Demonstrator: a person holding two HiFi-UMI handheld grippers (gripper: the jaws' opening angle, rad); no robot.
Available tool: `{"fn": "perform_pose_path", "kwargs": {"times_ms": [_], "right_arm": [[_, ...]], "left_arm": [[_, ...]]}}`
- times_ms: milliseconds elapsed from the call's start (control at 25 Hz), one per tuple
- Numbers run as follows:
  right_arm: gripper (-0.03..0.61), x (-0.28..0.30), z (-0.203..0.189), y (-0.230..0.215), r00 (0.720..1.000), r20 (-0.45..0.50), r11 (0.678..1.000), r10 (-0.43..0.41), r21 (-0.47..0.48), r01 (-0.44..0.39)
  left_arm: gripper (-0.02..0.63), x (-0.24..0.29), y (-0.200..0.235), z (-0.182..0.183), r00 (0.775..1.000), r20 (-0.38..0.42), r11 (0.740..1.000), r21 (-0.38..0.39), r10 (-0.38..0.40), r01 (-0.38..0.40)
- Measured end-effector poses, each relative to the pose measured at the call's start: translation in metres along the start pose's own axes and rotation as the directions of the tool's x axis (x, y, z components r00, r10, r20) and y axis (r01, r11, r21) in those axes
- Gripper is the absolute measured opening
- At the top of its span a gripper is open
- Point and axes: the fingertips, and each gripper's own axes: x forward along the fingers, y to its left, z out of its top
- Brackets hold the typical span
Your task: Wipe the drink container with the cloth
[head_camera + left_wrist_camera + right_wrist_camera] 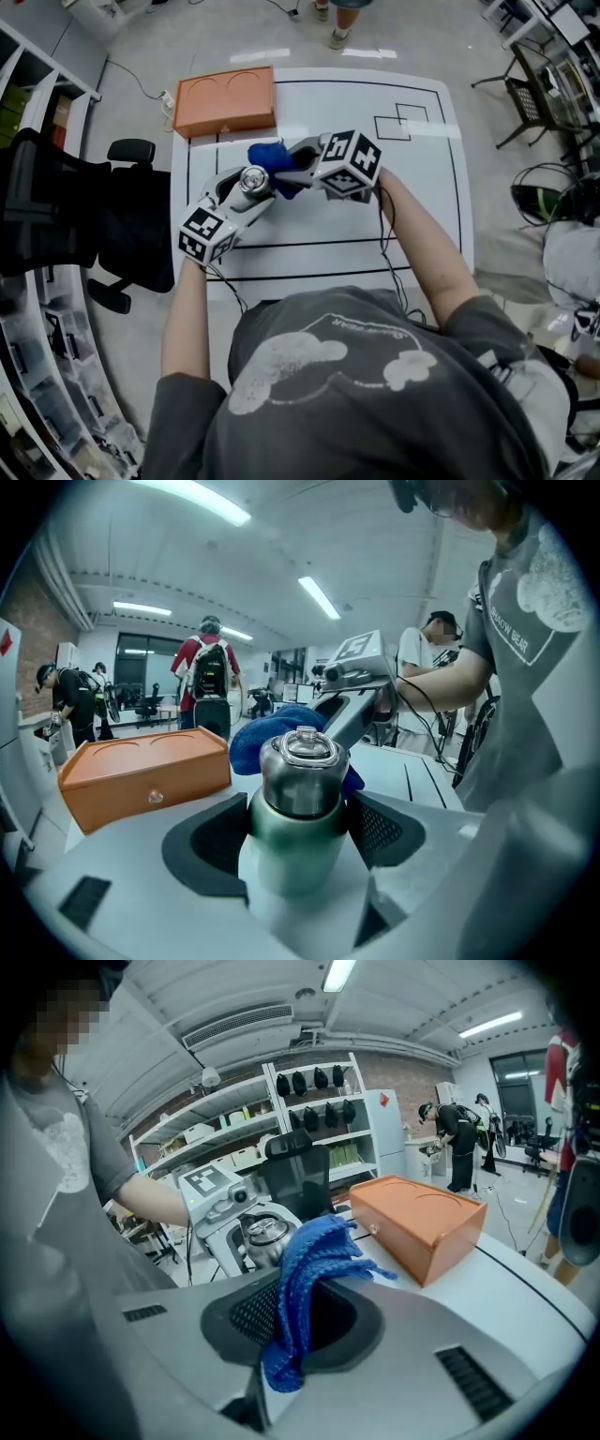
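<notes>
A steel drink container (251,181) with a clear-knobbed lid is held above the white table (412,216), my left gripper (246,192) shut on its green body. In the left gripper view the container (298,789) stands upright between the dark pads of the left gripper (298,841). My right gripper (289,174) is shut on a folded blue cloth (270,157), which lies against the container's far side. The right gripper view shows the cloth (314,1265) hanging out of the right gripper (302,1321), with the container's lid (262,1233) just beyond it.
An orange box (225,98) sits at the table's far left corner. A black office chair (122,220) stands left of the table, another chair (530,98) at the right. A person's feet (339,26) show beyond the far edge. Shelves (309,1119) line a wall.
</notes>
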Motion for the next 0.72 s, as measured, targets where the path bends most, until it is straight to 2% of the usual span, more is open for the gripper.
{"fn": "perform_pose_path", "kwargs": {"times_ms": [320,560,720], "right_arm": [[0.043,0.014,-0.015,-0.022,0.998,-0.042,0.998,-0.037,0.047,0.039],[0.043,0.029,-0.036,-0.033,0.996,-0.075,0.992,-0.048,0.113,0.056],[0.043,0.038,-0.053,-0.035,0.988,-0.134,0.99,-0.071,0.111,0.086]], "left_arm": [[0.33,0.0,-0.001,-0.001,0.997,-0.008,0.995,0.054,-0.083,0.083],[0.33,0.0,0.0,-0.002,0.995,0.0,0.994,0.06,-0.097,0.097],[0.331,0.0,0.0,-0.003,0.996,0.009,0.994,0.055,-0.091,0.09]]}}
